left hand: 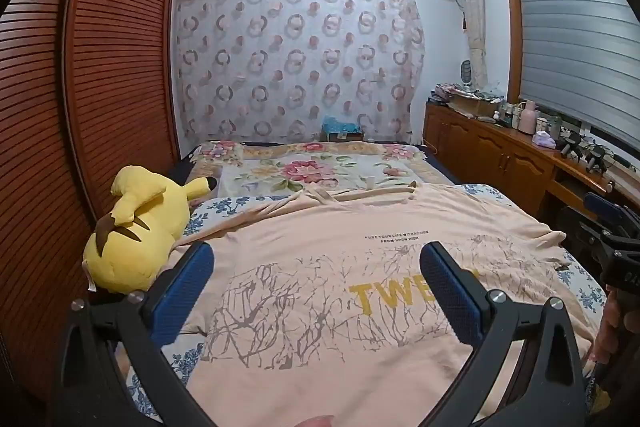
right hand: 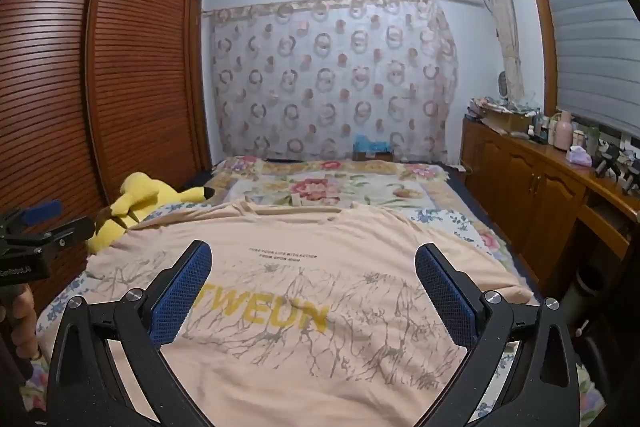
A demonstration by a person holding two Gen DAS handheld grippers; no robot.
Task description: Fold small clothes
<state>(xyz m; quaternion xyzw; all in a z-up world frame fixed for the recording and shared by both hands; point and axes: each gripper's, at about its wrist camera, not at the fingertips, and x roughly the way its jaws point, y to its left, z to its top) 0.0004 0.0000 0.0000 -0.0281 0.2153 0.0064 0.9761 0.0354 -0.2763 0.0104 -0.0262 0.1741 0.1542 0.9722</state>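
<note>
A pale peach T-shirt [left hand: 340, 291] lies spread flat, print up, on the flowered bed [left hand: 320, 171], its long axis running away from the cameras with the neckline at the far end. It sits below and ahead of both tongs. The left gripper [left hand: 316, 263] and right gripper [right hand: 314, 263] gape fully wide, holding nothing. Grey branch patterns and yellow lettering cross its chest.

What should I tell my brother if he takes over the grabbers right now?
Left gripper: open, holding nothing, above the shirt.
Right gripper: open, holding nothing, above the shirt too.
Peach T-shirt: spread flat, print up, on the bed, collar at the far end.
Yellow plush toy lies beside its left sleeve.
Done: shirt laid out.
Left: every fold.
</note>
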